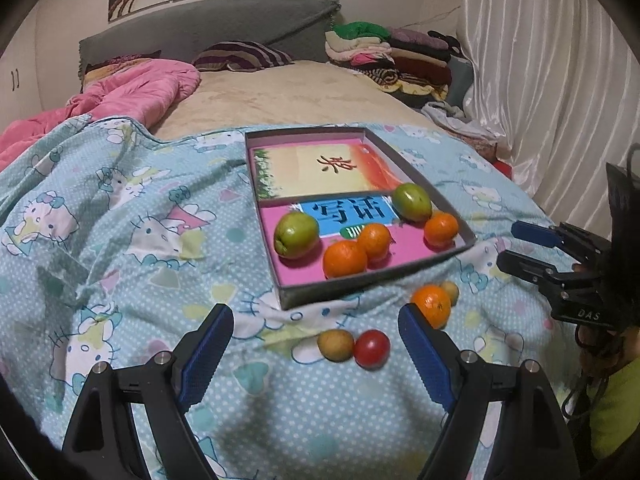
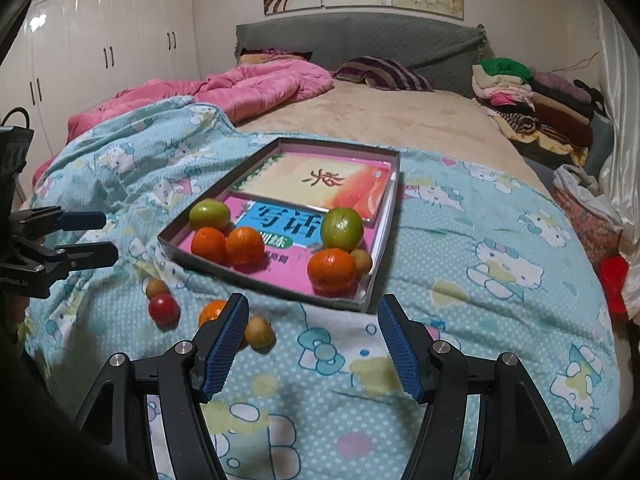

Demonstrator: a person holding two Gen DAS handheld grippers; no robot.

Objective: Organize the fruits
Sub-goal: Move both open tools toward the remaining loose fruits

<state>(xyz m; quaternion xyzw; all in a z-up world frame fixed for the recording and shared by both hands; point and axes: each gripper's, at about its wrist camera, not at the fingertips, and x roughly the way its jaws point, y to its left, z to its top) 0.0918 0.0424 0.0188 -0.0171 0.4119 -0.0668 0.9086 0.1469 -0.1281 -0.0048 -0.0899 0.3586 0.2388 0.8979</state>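
Tray (image 1: 408, 276): two green fruits, three oranges inside.
Outside tray's front edge: orange (image 1: 431, 305), tomato (image 1: 371, 348), brown fruit (image 1: 335, 344).
Left gripper (image 1: 316, 344): spread wide.

Left wrist view: low over the bed, facing the headboard (image 1: 208, 24), box (image 1: 384, 284) ahead and slightly right. Right wrist view: similar height, further right, box (image 2: 264, 280) centred. Shared: box, loose fruit, quilt (image 1: 120, 208), headboard; each sees the other gripper.

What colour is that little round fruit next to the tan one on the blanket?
Red; the left wrist view shows it best.
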